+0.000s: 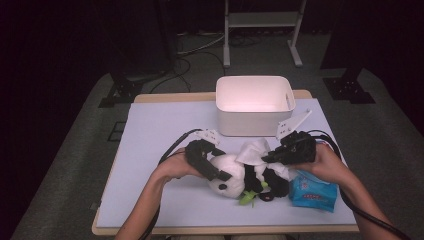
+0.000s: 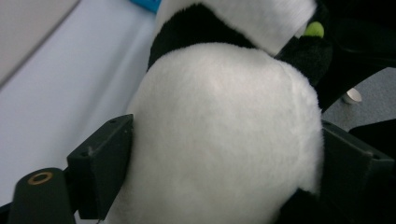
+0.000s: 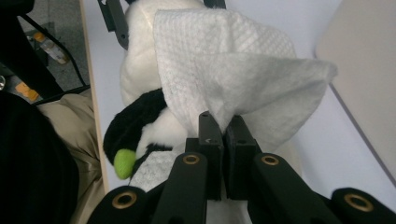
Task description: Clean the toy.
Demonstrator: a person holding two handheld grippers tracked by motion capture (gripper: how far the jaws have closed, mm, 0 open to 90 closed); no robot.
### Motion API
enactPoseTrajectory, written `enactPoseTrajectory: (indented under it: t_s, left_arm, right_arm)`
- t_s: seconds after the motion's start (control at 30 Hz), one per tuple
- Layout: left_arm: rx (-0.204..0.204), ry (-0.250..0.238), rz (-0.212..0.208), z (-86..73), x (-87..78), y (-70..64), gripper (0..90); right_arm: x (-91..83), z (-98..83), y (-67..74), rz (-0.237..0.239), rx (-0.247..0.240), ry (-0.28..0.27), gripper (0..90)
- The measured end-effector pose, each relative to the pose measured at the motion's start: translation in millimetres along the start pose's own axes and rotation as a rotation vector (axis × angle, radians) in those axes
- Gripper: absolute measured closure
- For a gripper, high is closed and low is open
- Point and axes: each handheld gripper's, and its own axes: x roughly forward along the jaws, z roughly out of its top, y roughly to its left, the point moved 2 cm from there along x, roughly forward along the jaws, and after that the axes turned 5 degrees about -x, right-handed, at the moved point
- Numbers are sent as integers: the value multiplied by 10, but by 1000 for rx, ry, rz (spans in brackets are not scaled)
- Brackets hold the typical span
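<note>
You clamp the left gripper point(image 1: 212, 167) on one plush panda's point(image 2: 224, 135) head near the mat's point(image 1: 160, 130) front, while your right gripper point(image 3: 223, 122) pinches one wipe point(image 3: 233, 70) over its body. Both are soft and light; grip bulk, not fur. One bin point(image 1: 254, 104), one blue pack point(image 1: 312, 194).

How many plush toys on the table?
1: a panda lying near the front edge, clamped by the left hand-held gripper, with a wipe on it. None seen in the bin.
</note>
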Motion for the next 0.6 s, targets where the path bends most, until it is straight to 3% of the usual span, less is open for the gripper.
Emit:
enactPoseTrajectory:
  t_s: [0.07, 0.2, 0.33, 0.6]
  left_arm:
    - [-15, -11, 0, -37, -28, -6, 108]
    - [10, 4, 10, -79, -32, -55, 130]
    - [4, 5, 9, -86, -43, -43, 129]
    - [16, 4, 8, -92, -44, -42, 138]
  right_arm:
    - [2, -3, 27, -3, -6, -8, 866]
    - [-16, -21, 101, -4, -12, -19, 866]
    - [-65, -82, 172, -18, -26, -27, 866]
    - [-166, -318, 263, -11, 5, -29, 865]
